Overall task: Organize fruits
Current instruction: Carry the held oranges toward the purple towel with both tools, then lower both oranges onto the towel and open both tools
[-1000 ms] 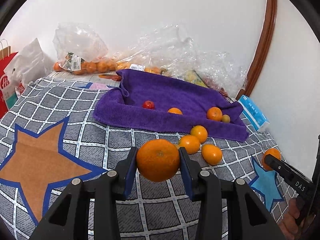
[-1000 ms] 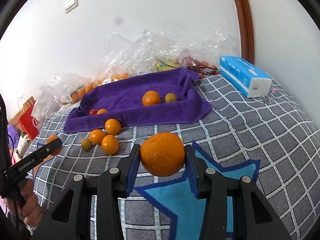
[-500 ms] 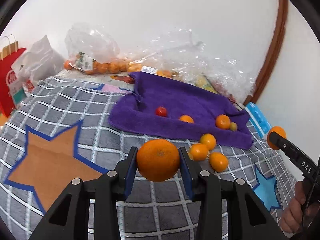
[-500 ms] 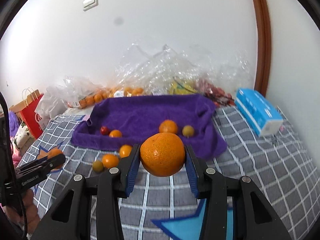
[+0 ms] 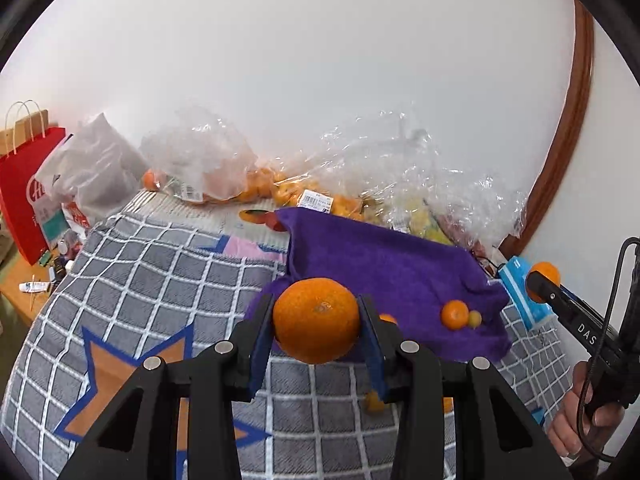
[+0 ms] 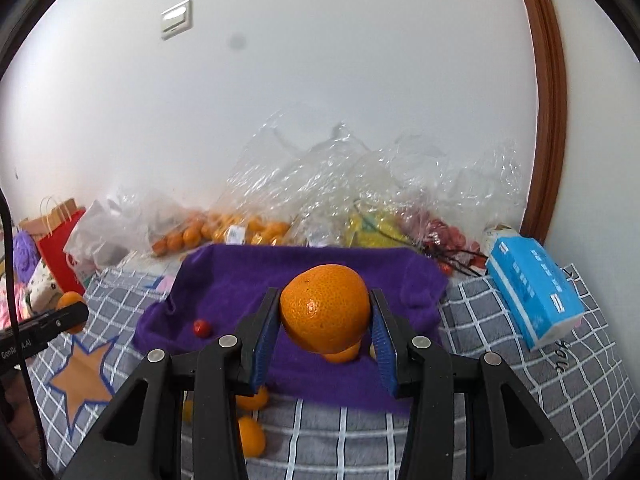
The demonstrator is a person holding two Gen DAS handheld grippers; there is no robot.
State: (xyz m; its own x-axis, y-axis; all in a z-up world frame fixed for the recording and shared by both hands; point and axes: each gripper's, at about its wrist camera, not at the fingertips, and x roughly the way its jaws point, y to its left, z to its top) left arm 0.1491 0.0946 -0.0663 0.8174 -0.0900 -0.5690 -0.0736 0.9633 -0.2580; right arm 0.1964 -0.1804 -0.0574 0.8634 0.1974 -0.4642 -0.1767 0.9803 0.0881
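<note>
Two oranges are now carried up over the purple towel (image 6: 240, 276), one clamped in the left gripper (image 5: 316, 320), one in the right gripper (image 6: 324, 314), so release is judged next.

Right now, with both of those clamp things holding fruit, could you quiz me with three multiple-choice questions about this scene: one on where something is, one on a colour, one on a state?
1. Where does the blue tissue box lie?
A. On the purple towel
B. On the checked blanket, right of the towel
C. Inside a plastic bag

2. What colour is the tiny round fruit near the left end of the purple towel?
A. Red
B. Green
C. White

3. What state is the right gripper in?
A. Open and empty
B. Shut on a large orange
C. Lying on the blanket

Answers:
1. B, the box sits on the checked blanket past the towel's right edge.
2. A, it shows bright red against the purple.
3. B, both blue pads press the large orange, held above the towel.
</note>
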